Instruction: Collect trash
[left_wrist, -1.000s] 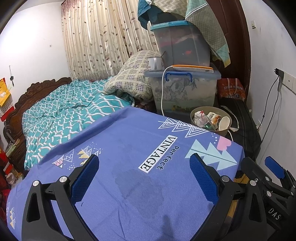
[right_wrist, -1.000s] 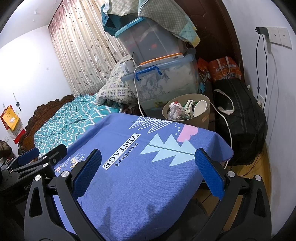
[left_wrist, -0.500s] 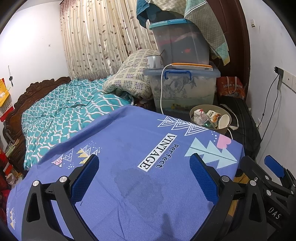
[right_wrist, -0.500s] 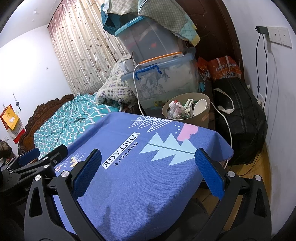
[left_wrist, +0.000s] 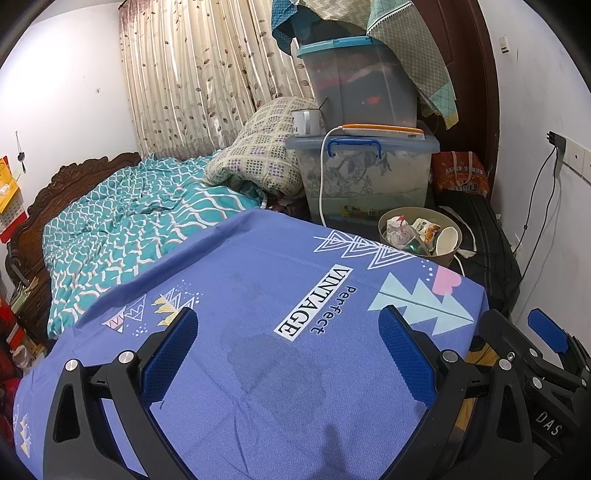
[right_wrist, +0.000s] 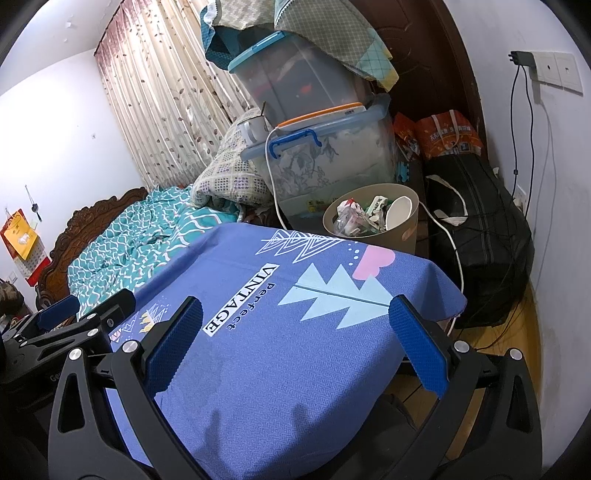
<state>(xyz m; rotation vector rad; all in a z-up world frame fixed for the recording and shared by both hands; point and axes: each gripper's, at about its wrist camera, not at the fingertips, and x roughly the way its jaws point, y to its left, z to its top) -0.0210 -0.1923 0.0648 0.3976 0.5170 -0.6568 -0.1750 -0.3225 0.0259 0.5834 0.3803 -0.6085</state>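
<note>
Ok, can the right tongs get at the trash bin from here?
Probably yes. The right tongs are open and empty over the blue cloth, and the bin stands past the cloth's far edge with its top uncovered. They would need to move forward across the cloth.

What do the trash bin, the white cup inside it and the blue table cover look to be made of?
Trash bin: probably matte plastic, with a smooth, uniform tan wall. White cup: likely paper, thin-walled with a rolled rim, lying tilted among wrappers. Table cover: woven printed cloth; a fine herringbone texture shows, and it drapes at the edges.
</note>
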